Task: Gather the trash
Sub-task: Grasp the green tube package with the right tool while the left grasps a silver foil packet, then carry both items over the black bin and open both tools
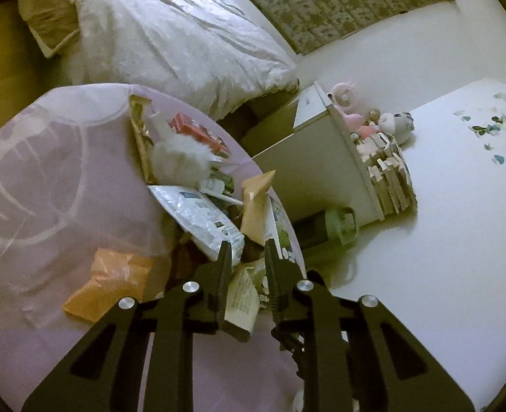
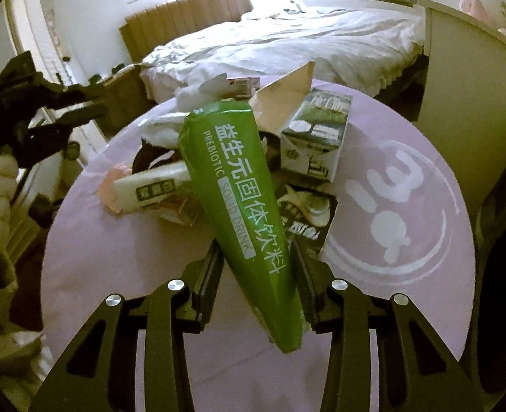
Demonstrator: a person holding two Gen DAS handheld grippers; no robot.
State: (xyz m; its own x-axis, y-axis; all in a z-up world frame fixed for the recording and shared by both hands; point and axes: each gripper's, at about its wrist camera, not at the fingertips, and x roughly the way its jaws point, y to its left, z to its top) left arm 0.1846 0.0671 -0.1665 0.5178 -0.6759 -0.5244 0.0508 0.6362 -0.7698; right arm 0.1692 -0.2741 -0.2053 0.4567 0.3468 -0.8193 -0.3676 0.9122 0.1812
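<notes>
The green drink box (image 2: 239, 213) — long, printed "PREBIOTIC SOLID DRINK" — sits clamped between the jaws of the right gripper (image 2: 258, 257), tilted up over the pile of trash (image 2: 239, 158) on the round lilac tabletop (image 2: 390, 274). Beneath and beside it lie a white-and-green milk carton (image 2: 316, 137), a torn brown paper bag (image 2: 284, 103), a small white pack (image 2: 157, 189) and a dark printed wrapper (image 2: 308, 219).

The left gripper (image 1: 246, 257) has its jaws closed on a pale printed wrapper (image 1: 242, 298) at the near edge of the same heap. An orange packet (image 1: 105, 281) lies apart on the lilac top. Past the tabletop stand a bed (image 1: 170, 41) with rumpled white covers, a white cabinet (image 1: 318, 158) holding plush toys (image 1: 390, 123) — and a green bottle (image 1: 335, 226) on its side.
</notes>
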